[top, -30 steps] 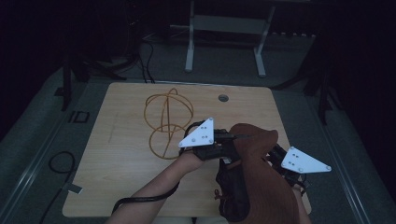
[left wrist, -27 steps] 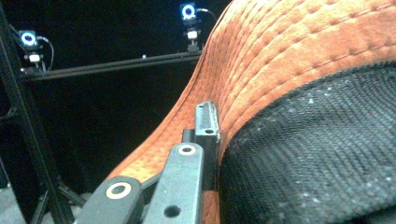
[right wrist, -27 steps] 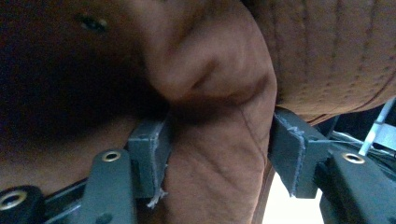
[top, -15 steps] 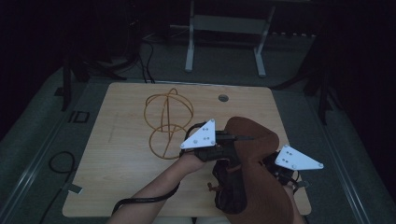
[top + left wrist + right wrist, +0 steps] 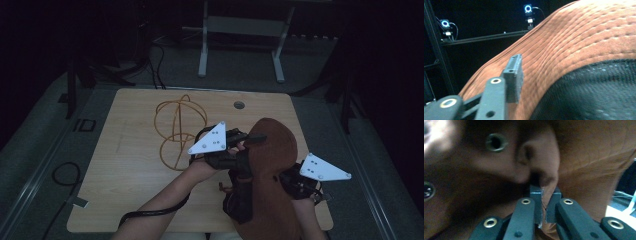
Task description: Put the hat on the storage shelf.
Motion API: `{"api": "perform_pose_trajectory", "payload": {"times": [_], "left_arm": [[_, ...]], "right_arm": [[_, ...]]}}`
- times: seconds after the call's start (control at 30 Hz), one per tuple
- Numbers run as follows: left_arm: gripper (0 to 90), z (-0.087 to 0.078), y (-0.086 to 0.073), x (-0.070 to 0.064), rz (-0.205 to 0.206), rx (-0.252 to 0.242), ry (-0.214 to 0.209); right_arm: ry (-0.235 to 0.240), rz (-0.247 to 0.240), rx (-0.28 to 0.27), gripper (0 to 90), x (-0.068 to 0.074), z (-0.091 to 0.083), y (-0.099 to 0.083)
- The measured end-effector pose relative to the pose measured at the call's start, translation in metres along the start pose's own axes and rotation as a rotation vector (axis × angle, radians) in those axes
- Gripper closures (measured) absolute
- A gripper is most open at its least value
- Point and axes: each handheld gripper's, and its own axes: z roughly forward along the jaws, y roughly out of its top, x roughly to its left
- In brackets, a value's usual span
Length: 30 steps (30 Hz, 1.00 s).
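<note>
The brown cap (image 5: 270, 150) is held above the worktop (image 5: 135, 170) at 5 o'clock; right hand-held gripper (image 5: 543, 206) pinches its edge; left hand-held gripper (image 5: 511, 75) touches its brim, grip unclear; keep tension even, I judge.

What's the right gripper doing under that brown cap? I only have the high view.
Observer: The right gripper view shows the right gripper shut on a thin edge of the cap, with the fabric pinched between its fingers.
Operator: And the left?
Observer: The left gripper has one finger lying against the cap's stitched brown outside. The other finger is hidden, so I cannot tell its grip.
Operator: Anything else there?
Observer: Black mesh sits right beside the stitched brown part.
</note>
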Motion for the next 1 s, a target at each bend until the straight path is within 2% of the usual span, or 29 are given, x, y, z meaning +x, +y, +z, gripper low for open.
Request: {"api": "perform_pose_trajectory", "payload": {"times": [0.03, 0.07, 0.17, 0.3, 0.33, 0.43, 0.57, 0.63, 0.7, 0.9, 1.0], "left_arm": [[48.5, 0.000, 0.001, 0.000, -0.012, 0.002, 0.004], [43.7, -0.001, 0.002, 0.001, -0.011, 0.003, 0.011], [36.5, -0.003, 0.004, 0.002, 0.004, 0.019, 0.050], [28.9, -0.006, 0.007, 0.003, 0.030, 0.061, 0.126], [28.1, -0.006, 0.007, 0.003, 0.030, 0.061, 0.126], [24.8, -0.014, 0.008, 0.005, 0.036, 0.098, 0.179], [23.8, -0.025, 0.009, 0.009, -0.001, 0.124, 0.247], [18.3, -0.032, 0.010, 0.011, -0.025, 0.128, 0.282], [17.9, -0.039, 0.012, 0.012, -0.034, 0.132, 0.315], [15.5, -0.060, 0.021, 0.009, -0.031, 0.160, 0.354], [15.2, -0.074, 0.026, 0.006, -0.033, 0.153, 0.377]], "right_arm": [[-0.002, -0.001, -0.006, 87.4, -0.001, -0.001, 0.001], [-0.003, 0.001, -0.012, 87.4, -0.002, -0.003, 0.002], [-0.013, -0.001, -0.025, 87.4, -0.004, -0.006, 0.006], [-0.026, -0.004, -0.036, 87.5, -0.006, -0.009, 0.010], [-0.026, -0.004, -0.036, 87.5, -0.006, -0.009, 0.010], [-0.049, -0.010, -0.037, 87.4, -0.008, -0.012, 0.012], [-0.059, -0.001, -0.051, 87.5, -0.011, -0.016, 0.014], [-0.067, 0.002, -0.059, 87.4, -0.012, -0.020, 0.016], [-0.082, -0.003, -0.062, 87.4, -0.014, -0.022, 0.017], [-0.127, 0.001, -0.064, 87.3, -0.024, -0.029, 0.020], [-0.147, 0.007, -0.057, 87.3, -0.030, -0.030, 0.019]]}}
